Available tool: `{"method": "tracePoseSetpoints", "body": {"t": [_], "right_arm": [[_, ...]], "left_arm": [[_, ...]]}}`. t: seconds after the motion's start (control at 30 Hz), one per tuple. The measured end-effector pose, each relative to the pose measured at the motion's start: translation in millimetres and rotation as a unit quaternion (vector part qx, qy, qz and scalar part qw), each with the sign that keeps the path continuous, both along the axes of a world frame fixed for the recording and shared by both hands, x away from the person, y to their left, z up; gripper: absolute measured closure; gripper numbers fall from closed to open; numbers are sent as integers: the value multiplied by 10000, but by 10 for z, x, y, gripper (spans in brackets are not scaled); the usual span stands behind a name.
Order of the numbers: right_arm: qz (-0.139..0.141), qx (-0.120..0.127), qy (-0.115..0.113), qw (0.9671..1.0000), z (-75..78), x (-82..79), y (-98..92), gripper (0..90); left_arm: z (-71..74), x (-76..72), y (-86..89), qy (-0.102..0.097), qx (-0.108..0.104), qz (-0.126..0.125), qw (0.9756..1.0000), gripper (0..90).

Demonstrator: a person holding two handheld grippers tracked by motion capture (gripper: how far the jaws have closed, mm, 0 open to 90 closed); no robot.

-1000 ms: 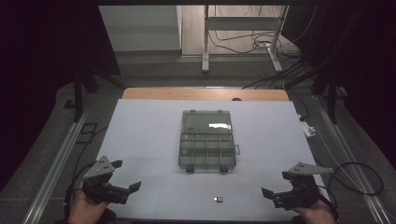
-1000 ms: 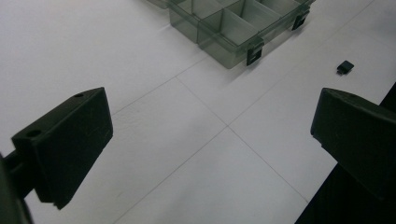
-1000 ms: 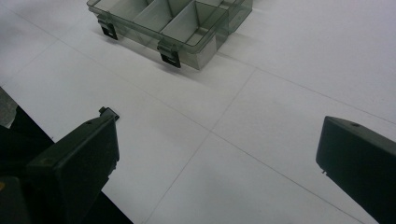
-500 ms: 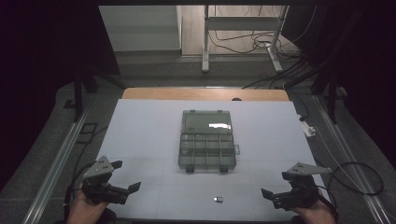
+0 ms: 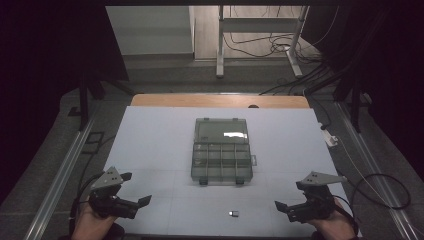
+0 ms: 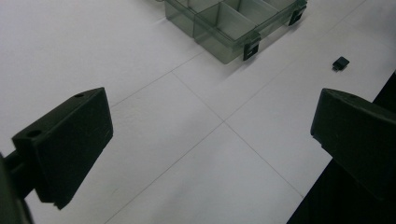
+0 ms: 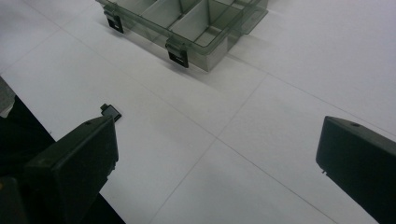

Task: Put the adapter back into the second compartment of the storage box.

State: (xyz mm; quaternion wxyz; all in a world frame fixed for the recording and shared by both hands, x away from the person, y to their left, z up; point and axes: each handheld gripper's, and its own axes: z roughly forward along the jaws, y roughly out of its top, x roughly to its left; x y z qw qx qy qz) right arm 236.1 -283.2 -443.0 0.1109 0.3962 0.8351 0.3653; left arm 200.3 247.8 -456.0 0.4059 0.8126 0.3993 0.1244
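No readable text, labels, brands or numbers on anything.

Your table top [image 5: 150, 145] is a pale, near-white sheet, marked with thin grey lines that cross into a loose grid; beyond its far edge a strip of light brown wood [image 5: 215, 100] shows. Your compartment box [image 5: 221, 161] is see-through smoky grey-green, its lid [image 5: 221, 130] catching a white glare, and its two front latches [image 6: 251, 49] look darker, nearly black. The small part [image 5: 233, 213] near the front edge is black with a lighter grey spot. Both of your grippers, left [image 5: 134, 203] and right [image 5: 286, 208], are matt black, each topped by a light grey plate. The floor around you is dull grey, with black cables [image 5: 380, 185].
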Motion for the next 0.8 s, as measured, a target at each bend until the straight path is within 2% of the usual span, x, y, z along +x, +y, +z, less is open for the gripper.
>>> {"method": "tracePoseSetpoints", "body": {"t": [0.2,0.37,0.6,0.8], "right_arm": [[199,69,-48,9998,-14,80,69,0],[355,154,3,9992,-37,125,122,0],[373,65,-57,9993,-83,176,225,0],[515,96,44,9986,-119,212,341,0]], "left_arm": [[0,6,7,25,-11,16,10000,0],[0,5,7,23,-7,19,10000,0],[-1,10,9,34,-12,16,10000,0],[-3,11,6,45,-32,47,10000,0]]}}
